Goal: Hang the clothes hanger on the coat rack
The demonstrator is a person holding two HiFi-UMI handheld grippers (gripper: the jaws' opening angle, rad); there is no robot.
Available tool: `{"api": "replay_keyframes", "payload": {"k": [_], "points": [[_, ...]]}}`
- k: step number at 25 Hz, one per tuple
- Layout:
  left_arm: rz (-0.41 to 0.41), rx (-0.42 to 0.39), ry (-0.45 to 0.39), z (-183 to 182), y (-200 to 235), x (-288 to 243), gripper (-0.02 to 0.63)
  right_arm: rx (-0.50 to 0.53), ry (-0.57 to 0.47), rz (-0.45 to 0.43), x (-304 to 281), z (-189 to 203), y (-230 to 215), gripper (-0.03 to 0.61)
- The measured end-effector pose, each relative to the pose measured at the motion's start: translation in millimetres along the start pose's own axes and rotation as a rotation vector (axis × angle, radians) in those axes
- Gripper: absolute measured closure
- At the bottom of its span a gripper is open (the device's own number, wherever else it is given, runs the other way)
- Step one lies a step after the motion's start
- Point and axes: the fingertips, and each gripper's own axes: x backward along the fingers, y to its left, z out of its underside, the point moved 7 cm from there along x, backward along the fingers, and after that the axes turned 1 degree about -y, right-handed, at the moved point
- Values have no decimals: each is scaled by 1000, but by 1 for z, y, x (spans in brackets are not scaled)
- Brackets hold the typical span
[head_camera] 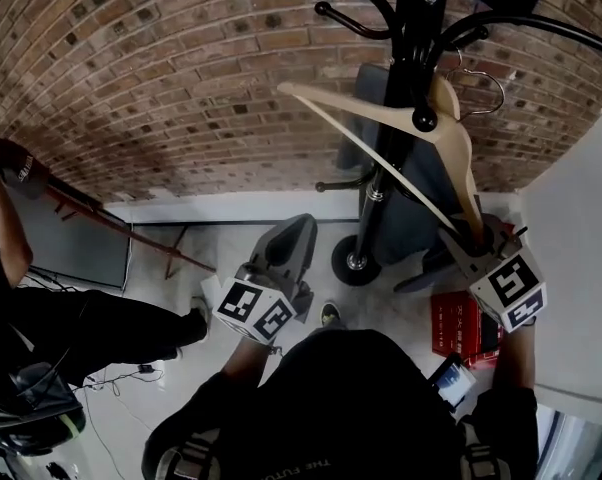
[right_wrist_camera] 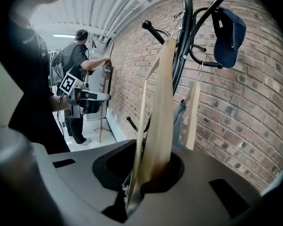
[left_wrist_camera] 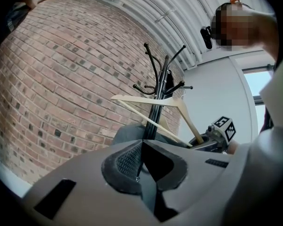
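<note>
Brick wall [head_camera: 131, 88] backs the coat rack [head_camera: 416, 28], upper right. Right tool [head_camera: 471, 243] clamps the hanger [head_camera: 459, 153] by its lower end; its long axis rises up-left, hook [head_camera: 486, 83] beside a rack arm, seemingly unhooked. Left tool [head_camera: 296, 230] is closed, empty.

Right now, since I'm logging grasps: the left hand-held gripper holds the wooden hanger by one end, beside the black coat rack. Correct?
No, it is the right hand-held gripper that holds the wooden hanger by one end, beside the black coat rack. The right gripper view shows its jaws closed on the wood; the left hand-held gripper grips nothing.
</note>
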Motion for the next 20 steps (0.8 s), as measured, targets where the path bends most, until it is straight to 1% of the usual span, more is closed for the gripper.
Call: {"api": "replay_keyframes", "payload": {"k": [7, 20], "points": [[5, 7, 1, 1, 15, -8, 595, 16, 36, -2, -14, -4, -8, 532], [17, 28, -10, 3, 28, -15, 595, 65, 131, -11, -25, -6, -11, 532]]}}
